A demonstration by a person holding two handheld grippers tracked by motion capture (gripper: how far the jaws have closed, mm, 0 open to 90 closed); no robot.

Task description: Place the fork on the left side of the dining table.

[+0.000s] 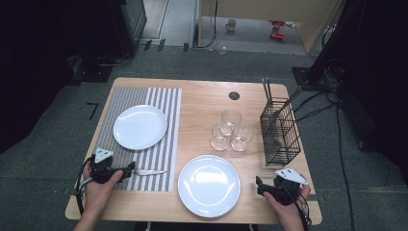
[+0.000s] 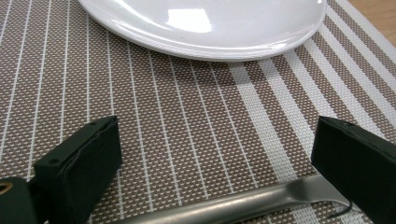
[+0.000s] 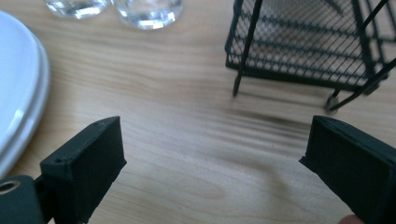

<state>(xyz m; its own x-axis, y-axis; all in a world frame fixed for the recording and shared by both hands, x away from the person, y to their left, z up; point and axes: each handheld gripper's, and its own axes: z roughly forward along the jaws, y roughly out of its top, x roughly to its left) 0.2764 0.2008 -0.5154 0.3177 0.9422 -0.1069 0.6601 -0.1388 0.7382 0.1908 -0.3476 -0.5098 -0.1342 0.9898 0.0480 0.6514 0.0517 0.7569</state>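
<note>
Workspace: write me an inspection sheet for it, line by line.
Surface: wooden table with a striped placemat on its left part.
Job's things: a knife lies on the placemat's near edge, below a white plate; its handle lies between the open left tongs, pads not pressing on it.
Clutter: second white plate near the front; three clear glasses; black wire caddy at the right holding utensils.
Grippers: left tongs open over the knife handle; right tongs open, nothing between them, over bare wood.
Cables: one trails from each gripper; more lie on the floor at the right.
Surroundings: grey carpet, dark equipment at both sides, a mug on the floor beyond.
</note>
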